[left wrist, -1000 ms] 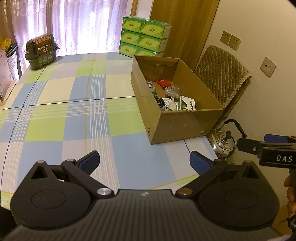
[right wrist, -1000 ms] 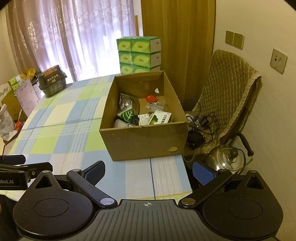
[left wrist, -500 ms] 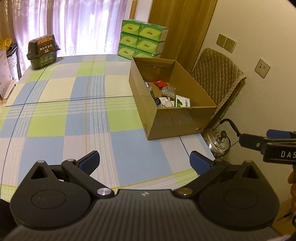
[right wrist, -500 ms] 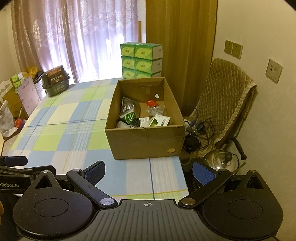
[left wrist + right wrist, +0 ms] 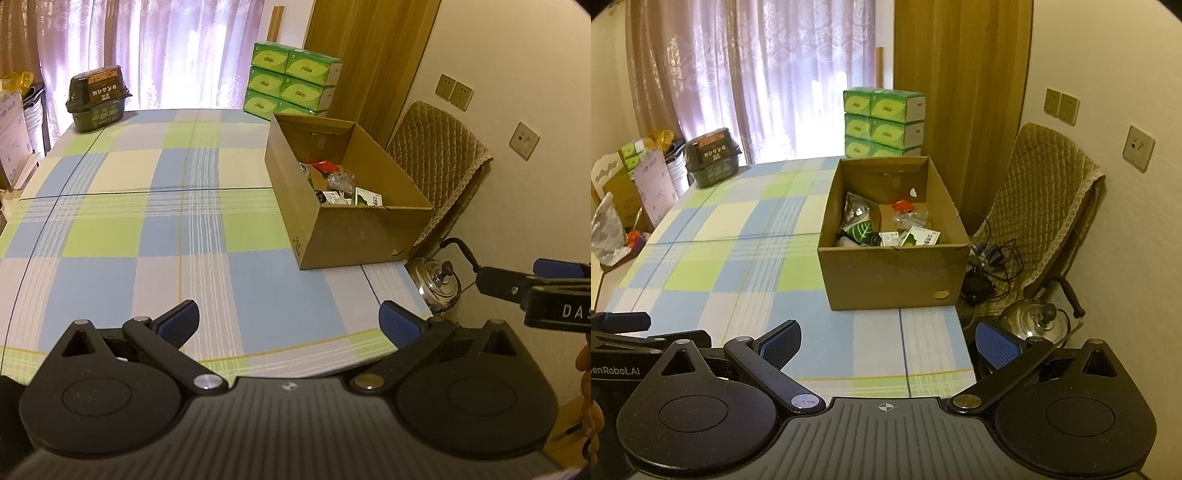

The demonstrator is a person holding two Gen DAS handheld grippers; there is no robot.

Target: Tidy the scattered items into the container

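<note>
Your left gripper [image 5: 288,319] and right gripper [image 5: 888,341] both hang spread wide, pinching nothing, over the near edge of the checked table [image 5: 746,266]. Farther out at one o'clock sits the cardboard box [image 5: 894,273] — small items [image 5: 886,227] lie inside.

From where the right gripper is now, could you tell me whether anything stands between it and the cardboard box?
Nothing visible does. The right gripper is open and empty at the table's near edge, and only bare checked tablecloth lies between it and the cardboard box. The left gripper, also open, sits off to the side.
</note>
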